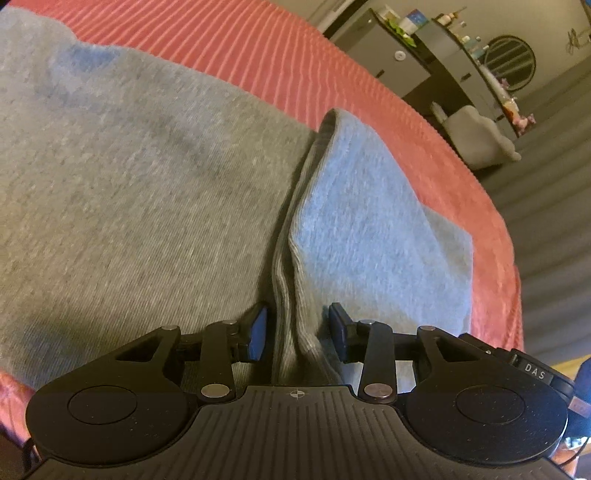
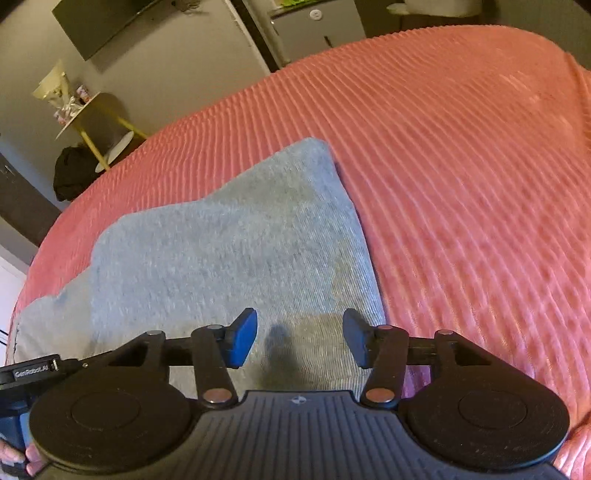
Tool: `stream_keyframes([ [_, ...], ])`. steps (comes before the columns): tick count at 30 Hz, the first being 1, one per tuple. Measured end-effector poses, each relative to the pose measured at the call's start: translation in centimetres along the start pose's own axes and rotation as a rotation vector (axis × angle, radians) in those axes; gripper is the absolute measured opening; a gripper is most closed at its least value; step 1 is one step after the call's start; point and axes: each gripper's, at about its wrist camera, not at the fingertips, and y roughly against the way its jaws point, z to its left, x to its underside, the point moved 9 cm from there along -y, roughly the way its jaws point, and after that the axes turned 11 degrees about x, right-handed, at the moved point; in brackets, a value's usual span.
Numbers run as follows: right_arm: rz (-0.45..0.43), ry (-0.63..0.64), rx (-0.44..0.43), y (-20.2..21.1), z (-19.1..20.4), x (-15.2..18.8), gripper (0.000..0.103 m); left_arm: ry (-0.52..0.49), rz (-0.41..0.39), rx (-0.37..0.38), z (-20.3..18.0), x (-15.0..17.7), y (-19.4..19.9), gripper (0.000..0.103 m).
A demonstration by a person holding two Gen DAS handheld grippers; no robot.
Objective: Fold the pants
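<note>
Grey pants (image 1: 129, 177) lie on a ribbed salmon-pink bedspread (image 1: 258, 51). In the left wrist view a ribbed grey edge of the pants (image 1: 295, 325) stands up as a ridge between the fingers of my left gripper (image 1: 297, 334); the jaws are apart on either side of it and do not press it. To the right of the ridge a flap (image 1: 369, 229) lies turned over. In the right wrist view my right gripper (image 2: 300, 338) is open and empty just above the folded pants (image 2: 229, 251), near their right edge.
The bedspread (image 2: 461, 166) stretches away to the right of the pants. Beyond the bed stand a dark shelf unit with bottles (image 1: 461, 48), a grey cabinet (image 2: 314, 29) and a small yellow-legged side table (image 2: 92, 122).
</note>
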Motion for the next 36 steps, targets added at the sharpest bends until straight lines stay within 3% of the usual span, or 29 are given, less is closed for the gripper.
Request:
stream_keyframes([
  [2,-0.004,0.046,0.022,0.1,0.4,0.1,0.053,-0.030,-0.005,-0.022,-0.3,0.1,-0.1,0.040],
  [7,0.001,0.121,0.049,-0.6,1.6,0.5,0.068,-0.088,-0.012,-0.056,-1.0,0.3,-0.3,0.037],
  [17,-0.011,0.291,0.151,-1.2,3.3,1.3,0.085,-0.096,-0.023,-0.047,-1.0,0.3,0.2,0.022],
  [19,-0.014,0.289,0.153,-1.2,3.2,1.3,0.085,-0.097,-0.037,-0.046,-1.2,0.2,0.6,0.017],
  [25,-0.019,0.193,0.122,-0.9,2.2,0.7,0.086,-0.170,-0.103,-0.058,-2.9,0.1,2.1,0.016],
  [29,-0.014,0.133,0.112,-0.9,1.6,0.5,0.086,-0.115,-0.064,-0.102,-0.7,0.3,0.6,0.019],
  [32,-0.007,0.118,0.122,-1.2,1.2,0.5,0.089,-0.012,-0.071,-0.066,0.4,0.0,0.9,0.025],
  [34,0.000,0.109,0.147,-1.4,0.9,0.4,0.095,0.009,-0.133,-0.088,0.8,-0.9,2.4,0.040],
  [36,0.032,0.075,0.166,-1.9,0.2,0.6,0.095,0.023,-0.217,-0.135,1.8,-2.0,4.6,0.042],
])
